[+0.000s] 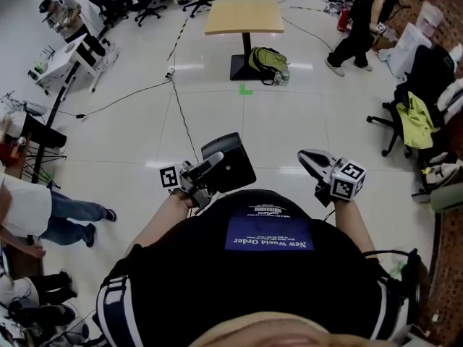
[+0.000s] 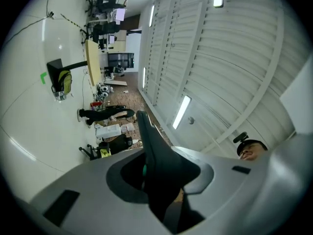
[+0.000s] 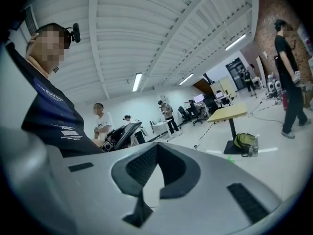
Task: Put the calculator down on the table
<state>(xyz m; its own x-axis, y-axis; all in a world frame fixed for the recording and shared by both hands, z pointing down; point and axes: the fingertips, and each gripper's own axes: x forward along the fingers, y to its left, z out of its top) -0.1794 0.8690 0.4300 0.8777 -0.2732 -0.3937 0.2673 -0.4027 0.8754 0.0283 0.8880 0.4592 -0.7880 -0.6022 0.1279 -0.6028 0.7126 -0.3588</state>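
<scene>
The calculator (image 1: 230, 162), a flat black slab, is held in the air in front of my chest. My left gripper (image 1: 210, 169) is shut on its near edge. In the left gripper view the calculator (image 2: 150, 143) stands edge-on between the jaws of the left gripper (image 2: 152, 174), tilted upward. My right gripper (image 1: 309, 159) hovers to the right, shut with nothing in it; in the right gripper view its jaws (image 3: 157, 145) meet at the tips. The wooden table (image 1: 244, 15) stands far ahead across the floor, also visible as the table (image 3: 227, 112) in the right gripper view.
A green backpack (image 1: 268, 60) leans at the table's black base, with a green tape mark (image 1: 246, 89) on the floor nearby. Cables cross the white floor. Office chairs (image 1: 409, 118) stand at right, a desk (image 1: 69, 60) at left. A person (image 1: 358, 24) stands at the back right.
</scene>
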